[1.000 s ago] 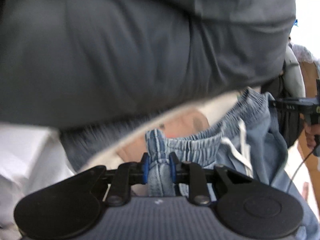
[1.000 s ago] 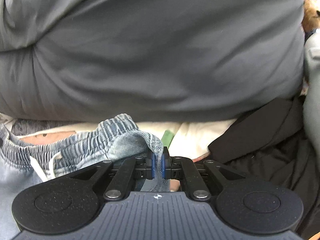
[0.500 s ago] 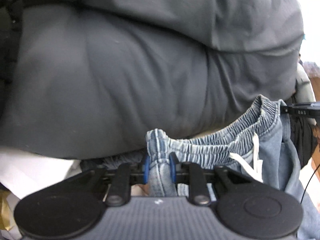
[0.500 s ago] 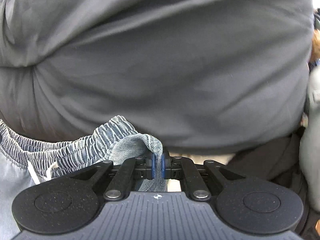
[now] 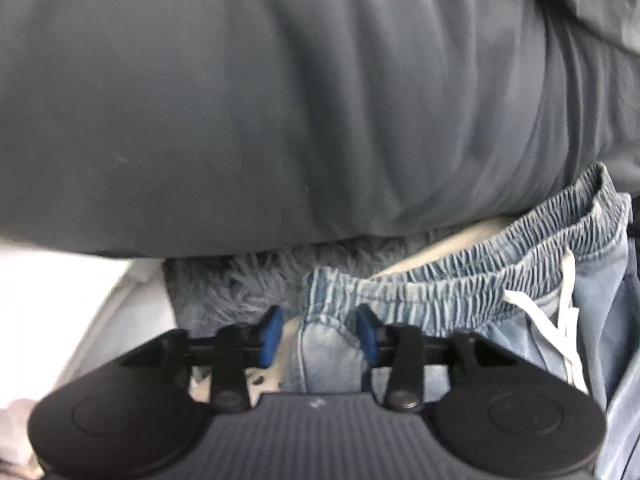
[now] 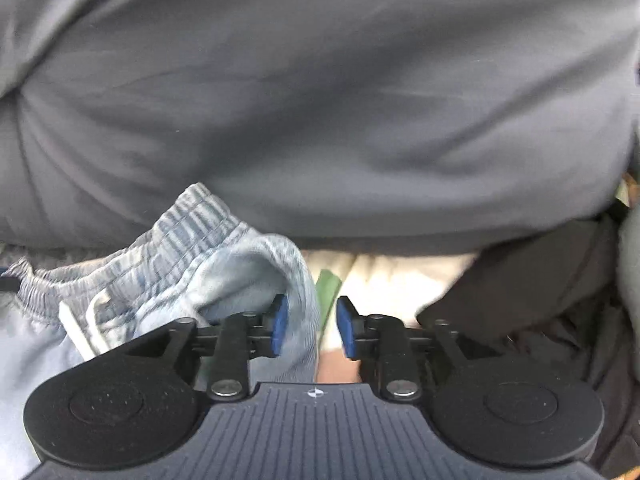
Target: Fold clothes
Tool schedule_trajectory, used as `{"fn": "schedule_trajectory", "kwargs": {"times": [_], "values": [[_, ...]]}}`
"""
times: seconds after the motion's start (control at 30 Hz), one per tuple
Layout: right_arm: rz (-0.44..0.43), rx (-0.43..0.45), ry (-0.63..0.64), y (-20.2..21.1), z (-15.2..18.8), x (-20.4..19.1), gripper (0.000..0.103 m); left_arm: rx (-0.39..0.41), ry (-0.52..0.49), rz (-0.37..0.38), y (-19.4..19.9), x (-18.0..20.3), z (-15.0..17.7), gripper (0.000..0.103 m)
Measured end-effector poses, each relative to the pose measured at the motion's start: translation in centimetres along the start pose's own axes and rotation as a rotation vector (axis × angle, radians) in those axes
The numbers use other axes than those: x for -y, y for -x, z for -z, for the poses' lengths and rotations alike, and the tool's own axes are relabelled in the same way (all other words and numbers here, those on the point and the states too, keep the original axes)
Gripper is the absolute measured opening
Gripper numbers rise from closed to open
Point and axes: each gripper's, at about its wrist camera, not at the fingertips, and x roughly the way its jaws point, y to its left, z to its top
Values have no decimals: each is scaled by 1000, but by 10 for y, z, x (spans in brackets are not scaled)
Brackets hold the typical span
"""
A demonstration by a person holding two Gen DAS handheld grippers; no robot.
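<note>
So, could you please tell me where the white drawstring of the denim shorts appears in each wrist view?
Left wrist view: white drawstring at lower right, hanging below the elastic waistband.
Right wrist view: drawstring at lower left, below the waistband.
Shared landmark: the dark grey garment filling the top.

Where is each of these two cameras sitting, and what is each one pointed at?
Left wrist view: sits on the left claw, looking steeply down its fingers at the denim shorts and the person's grey top; jaws opening, waistband between them.
Right wrist view: sits on the right claw, same downward look; jaws opening, the shorts' other corner by one finger.
Both share the shorts and grey top.
</note>
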Motion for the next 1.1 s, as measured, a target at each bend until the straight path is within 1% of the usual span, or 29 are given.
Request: {"fn": "schedule_trajectory", "kwargs": {"times": [0.13,0.3,0.43,0.47,0.6,0.73,0.9,1.0,1.1], "values": [[-42,33,-28,37,21,7,40,42,-25,-21,28,5,-4,44],[-91,63,-48,86,46,1,40,93,-27,0,59,16,-8,48],[-128,77,-70,120,75,-3,40,125,-74,7,74,39,-8,48],[-134,79,-73,119,83,-7,40,125,-83,16,76,43,-7,48],[-156,89,-97,145,118,-8,40,104,-98,59,81,54,4,48],[-156,89,-119,171,157,0,40,89,-122,94,86,66,15,48],[-148,88,-135,202,202,8,40,61,-125,150,91,85,33,48],[-156,94,-164,219,226,12,40,51,-142,180,91,100,43,49],[-166,104,-166,234,246,15,40,32,-173,211,91,118,50,50]]}}
